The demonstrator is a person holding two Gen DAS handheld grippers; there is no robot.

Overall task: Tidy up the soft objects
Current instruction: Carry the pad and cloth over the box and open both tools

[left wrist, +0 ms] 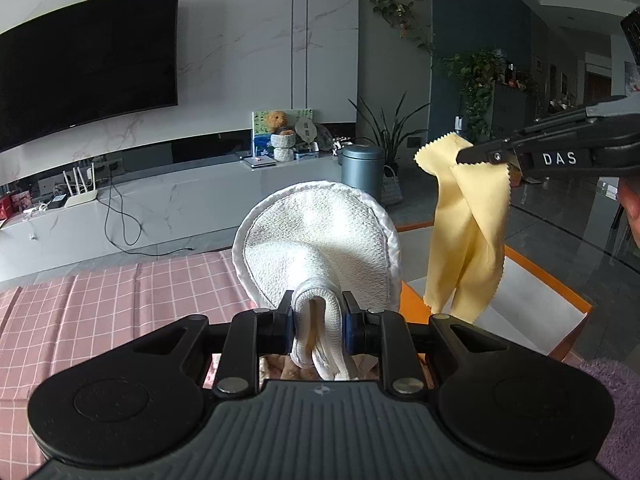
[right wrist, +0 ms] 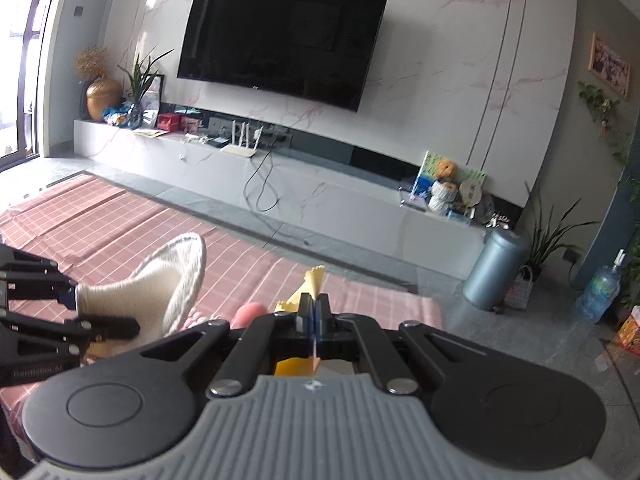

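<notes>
Left gripper (left wrist: 318, 312) clamped on bunched white round cloth (left wrist: 316, 240), lifted over pink checked surface (left wrist: 100, 312). Right gripper (right wrist: 315, 304) pinched fully closed on yellow cloth (left wrist: 468, 232), hanging at 2 o'clock of white cloth, over orange-rimmed tray (left wrist: 556, 280).

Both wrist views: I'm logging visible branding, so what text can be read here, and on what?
"DAS": white letters on the right gripper, which pinches the yellow cloth.
"GenRobot.AI", faint: on the left gripper, which holds the white towel.
TV logo, shelf boxes, wall picture: too small or blurred.
</notes>
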